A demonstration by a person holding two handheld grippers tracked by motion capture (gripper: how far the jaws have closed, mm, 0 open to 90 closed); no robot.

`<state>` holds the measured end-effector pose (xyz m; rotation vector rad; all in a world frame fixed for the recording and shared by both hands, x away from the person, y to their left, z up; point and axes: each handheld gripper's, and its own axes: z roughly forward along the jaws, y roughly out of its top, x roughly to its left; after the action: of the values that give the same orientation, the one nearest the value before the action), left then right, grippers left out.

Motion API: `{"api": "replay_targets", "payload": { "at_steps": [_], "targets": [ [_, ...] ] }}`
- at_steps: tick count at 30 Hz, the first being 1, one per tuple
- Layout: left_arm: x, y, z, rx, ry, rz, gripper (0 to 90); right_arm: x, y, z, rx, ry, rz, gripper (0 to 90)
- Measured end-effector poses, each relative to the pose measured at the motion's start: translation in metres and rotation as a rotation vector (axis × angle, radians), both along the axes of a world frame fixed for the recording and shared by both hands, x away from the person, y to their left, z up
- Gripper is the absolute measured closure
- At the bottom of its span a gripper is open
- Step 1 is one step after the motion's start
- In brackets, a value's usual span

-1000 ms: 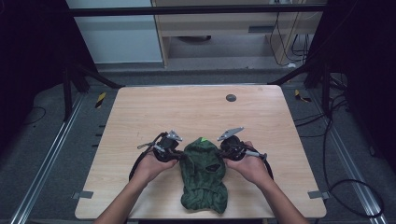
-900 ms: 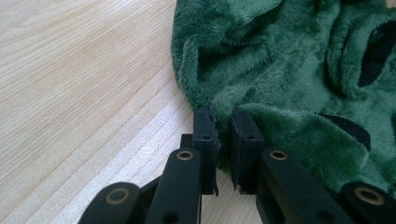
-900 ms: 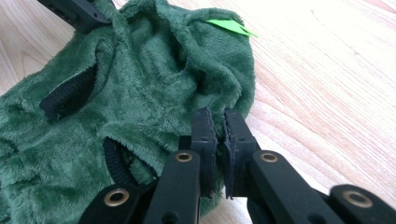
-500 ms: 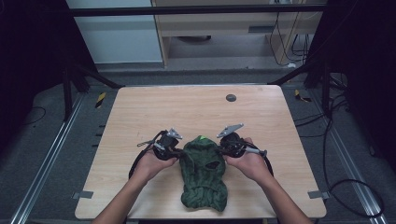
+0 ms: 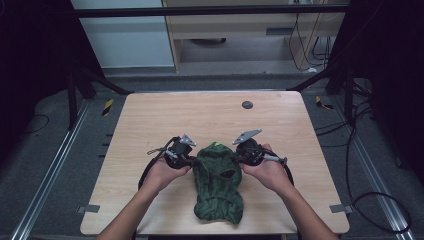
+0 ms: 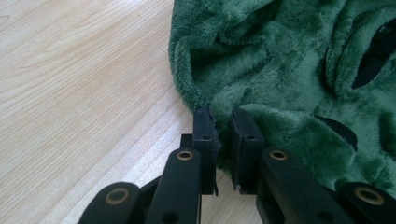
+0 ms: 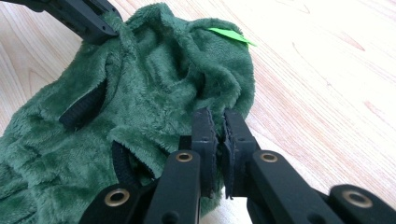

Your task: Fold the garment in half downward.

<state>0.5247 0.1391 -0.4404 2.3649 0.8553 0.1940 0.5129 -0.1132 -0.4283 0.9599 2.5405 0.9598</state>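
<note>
My left gripper (image 5: 186, 159) and right gripper (image 5: 243, 154) pinch the green garment's (image 5: 218, 187) upper corners; it trails toward the desk's (image 5: 150, 115) lower edge.

bare table (image 5: 165, 115) beyond both tools, dark round inset (image 5: 247, 105) far off, green garment (image 5: 218, 185) between them

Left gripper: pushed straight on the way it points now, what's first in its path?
The green fleece. The left gripper is already shut on its edge, and the bunched pile lies directly ahead of the jaws. In the high view the right gripper sits beyond the fleece, roughly in line, though depth is hard to judge.
</note>
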Motion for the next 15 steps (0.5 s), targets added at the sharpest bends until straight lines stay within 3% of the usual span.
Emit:
{"api": "replay_targets", "payload": {
  "at_steps": [15],
  "targets": [
    [0.0026,0.0016,0.005,0.001,-0.017,-0.002,81.9,0.0027,-0.0018,0.002,-0.003,-0.004,0.001,85.0]
  ]
}}
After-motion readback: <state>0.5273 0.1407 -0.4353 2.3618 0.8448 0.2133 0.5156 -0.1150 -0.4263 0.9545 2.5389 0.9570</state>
